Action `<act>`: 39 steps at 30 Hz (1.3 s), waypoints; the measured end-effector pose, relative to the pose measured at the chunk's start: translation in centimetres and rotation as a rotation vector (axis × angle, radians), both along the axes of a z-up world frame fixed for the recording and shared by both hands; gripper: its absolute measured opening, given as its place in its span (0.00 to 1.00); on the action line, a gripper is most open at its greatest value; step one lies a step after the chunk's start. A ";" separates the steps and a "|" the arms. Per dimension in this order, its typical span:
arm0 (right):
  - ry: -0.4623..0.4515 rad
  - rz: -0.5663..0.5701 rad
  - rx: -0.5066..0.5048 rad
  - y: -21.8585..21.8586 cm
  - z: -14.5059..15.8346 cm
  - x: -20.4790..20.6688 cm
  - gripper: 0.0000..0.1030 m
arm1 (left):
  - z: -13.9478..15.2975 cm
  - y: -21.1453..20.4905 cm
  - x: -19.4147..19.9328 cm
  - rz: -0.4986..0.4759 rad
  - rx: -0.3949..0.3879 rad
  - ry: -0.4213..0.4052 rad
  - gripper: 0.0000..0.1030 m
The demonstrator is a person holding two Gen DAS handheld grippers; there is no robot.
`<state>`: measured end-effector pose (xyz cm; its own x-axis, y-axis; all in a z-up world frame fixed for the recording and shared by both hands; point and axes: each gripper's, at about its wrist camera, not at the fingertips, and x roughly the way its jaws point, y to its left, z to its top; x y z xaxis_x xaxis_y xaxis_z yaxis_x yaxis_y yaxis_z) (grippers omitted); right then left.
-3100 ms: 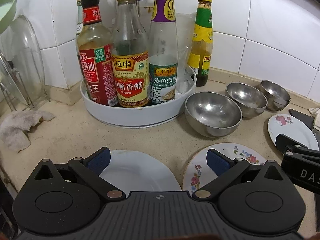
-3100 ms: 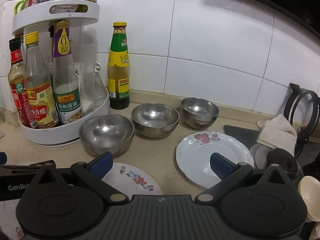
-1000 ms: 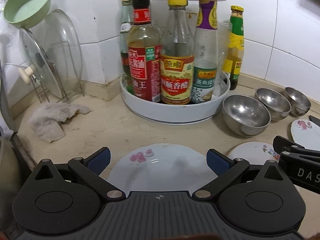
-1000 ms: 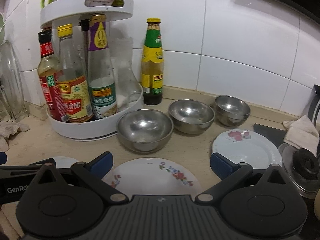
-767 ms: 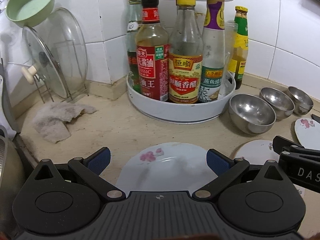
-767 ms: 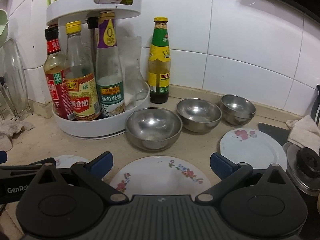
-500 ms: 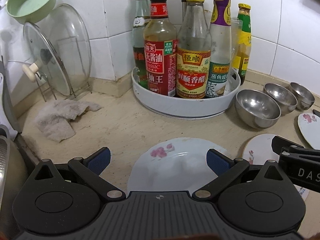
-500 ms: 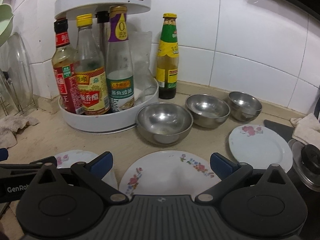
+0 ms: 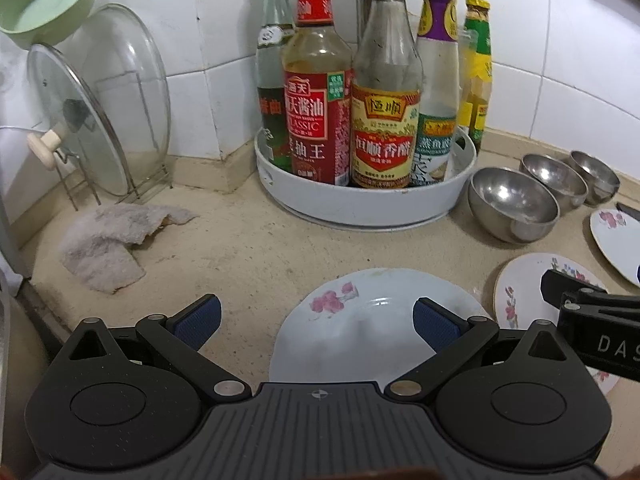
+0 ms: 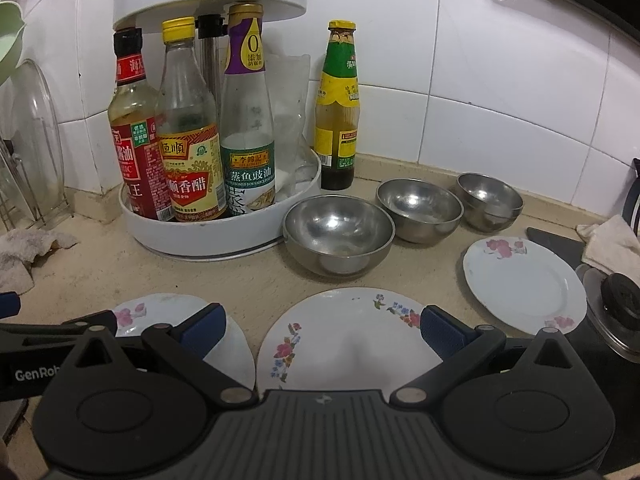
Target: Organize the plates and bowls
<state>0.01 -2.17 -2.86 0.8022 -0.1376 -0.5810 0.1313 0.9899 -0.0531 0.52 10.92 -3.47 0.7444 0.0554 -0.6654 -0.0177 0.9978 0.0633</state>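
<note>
White wall tiles and a speckled beige bench (image 9: 248, 248) frame the scene, with a two-tier white condiment turntable (image 10: 224, 236) full of bottles set at the back. Both claws are seen spread wide and holding nothing: the left claw (image 9: 317, 320) is hovering over a white plate with a pink flower (image 9: 360, 320), and the right claw (image 10: 322, 326) over a cream plate with small floral sprays (image 10: 344, 336). A third plate (image 10: 524, 280) lies at about 2 o'clock from the right claw, close to a pot lid with a black knob (image 10: 618, 296) at the hob edge. Three steel bowls are lined up from 12 to 1 o'clock: a large bowl (image 10: 340, 232) just beside the turntable, a middle bowl (image 10: 420, 208), and a small bowl (image 10: 490, 198). Nothing appears stacked yet, so the task is judged barely begun. Trouble could be caused by the flatness of the plates: a glazed rim lying flush on the bench is likely to be pushed along rather than pinched, and the two front plates are near enough to be knocked together. The two claws are also crowded side by side, so a collision is possible. If a bowl were reached for carelessly, the turntable bottles could be struck and toppled.
</note>
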 end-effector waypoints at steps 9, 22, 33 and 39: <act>0.034 0.005 0.042 -0.2 -0.8 -0.1 0.99 | -1.3 1.0 0.7 -0.036 0.013 0.028 1.00; 0.074 0.123 0.033 1.6 -1.9 -1.5 0.98 | -3.4 2.5 1.4 -0.052 0.018 0.088 1.00; 0.123 0.150 0.072 2.1 -2.8 -1.8 0.95 | -4.6 2.5 1.7 -0.094 0.015 0.130 0.99; 0.162 0.122 0.115 1.4 -3.4 -1.8 0.95 | -5.4 2.2 2.0 -0.134 0.015 0.152 0.99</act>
<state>-1.82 -0.77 -6.29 0.7036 0.0293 -0.7100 0.0096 0.9987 0.0507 2.49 13.09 -8.82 0.6369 -0.0271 -0.7704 0.1265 0.9895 0.0697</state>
